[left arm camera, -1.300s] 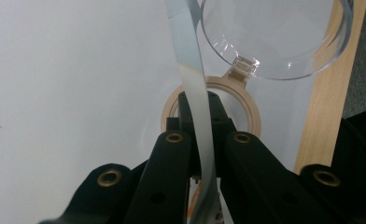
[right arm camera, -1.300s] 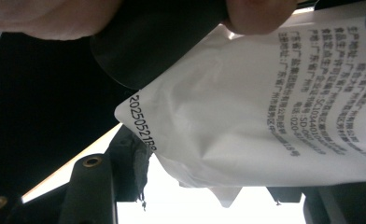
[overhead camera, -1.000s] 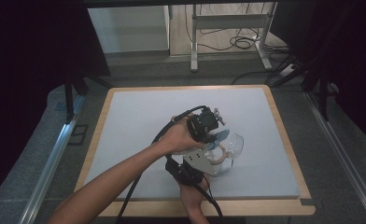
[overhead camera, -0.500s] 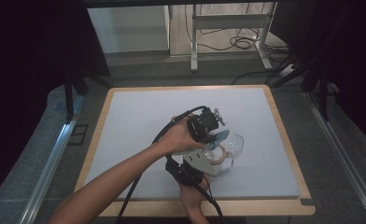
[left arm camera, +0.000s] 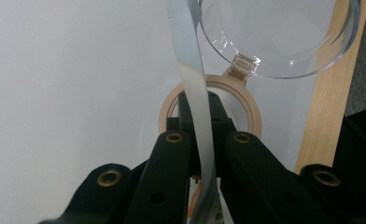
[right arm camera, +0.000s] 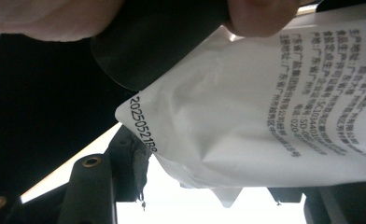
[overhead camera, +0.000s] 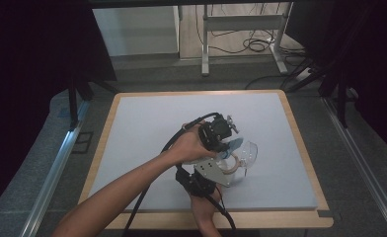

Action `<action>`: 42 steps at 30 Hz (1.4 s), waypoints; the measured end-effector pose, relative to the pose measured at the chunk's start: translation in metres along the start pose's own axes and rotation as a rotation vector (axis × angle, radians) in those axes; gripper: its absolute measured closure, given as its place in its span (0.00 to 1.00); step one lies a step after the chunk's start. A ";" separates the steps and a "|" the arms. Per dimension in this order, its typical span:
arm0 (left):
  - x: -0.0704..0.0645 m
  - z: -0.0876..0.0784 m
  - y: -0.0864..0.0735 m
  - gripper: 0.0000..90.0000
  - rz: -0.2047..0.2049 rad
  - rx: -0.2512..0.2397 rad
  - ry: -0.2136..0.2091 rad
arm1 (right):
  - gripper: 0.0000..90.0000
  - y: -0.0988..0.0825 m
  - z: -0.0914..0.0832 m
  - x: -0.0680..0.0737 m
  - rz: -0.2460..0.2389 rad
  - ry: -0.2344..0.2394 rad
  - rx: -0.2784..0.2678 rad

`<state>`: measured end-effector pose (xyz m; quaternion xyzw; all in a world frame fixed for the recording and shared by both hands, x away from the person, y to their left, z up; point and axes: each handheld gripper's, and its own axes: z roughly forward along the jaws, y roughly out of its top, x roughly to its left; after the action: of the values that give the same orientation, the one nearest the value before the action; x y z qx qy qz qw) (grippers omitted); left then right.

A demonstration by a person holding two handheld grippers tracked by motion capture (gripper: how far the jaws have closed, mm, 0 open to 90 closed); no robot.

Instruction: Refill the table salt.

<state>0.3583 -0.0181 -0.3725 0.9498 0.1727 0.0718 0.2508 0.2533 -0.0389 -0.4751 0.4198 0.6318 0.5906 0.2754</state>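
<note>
My left gripper [overhead camera: 226,142] hangs over the middle of the mat, shut on the thin top edge of a white and blue packet [overhead camera: 233,144]. In the left gripper view that edge is a pale strip [left arm camera: 190,70] pinched between the black jaws of the left gripper [left arm camera: 202,106]. Just below lies a clear jar [overhead camera: 246,154] with a wooden ring [left arm camera: 252,109] at its mouth. My right gripper [overhead camera: 216,173], with its grey plate, sits close in front of the jar. In the right gripper view the printed packet [right arm camera: 265,116] covers its fingertips [right arm camera: 127,163], so its grip is hidden.
Everything sits on a white mat [overhead camera: 147,128] in a wooden frame [overhead camera: 300,143]. Black cables trail back along both forearms. Metal rails run along both sides of the table. Beyond the far edge stand table legs and loose cables on the floor.
</note>
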 end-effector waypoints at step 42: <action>0.000 0.001 0.002 1.00 0.006 0.008 0.001 | 0.46 0.001 0.000 0.000 0.003 -0.002 -0.003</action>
<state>0.3587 -0.0200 -0.3725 0.9513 0.1702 0.0722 0.2465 0.2538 -0.0390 -0.4744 0.4210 0.6298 0.5915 0.2759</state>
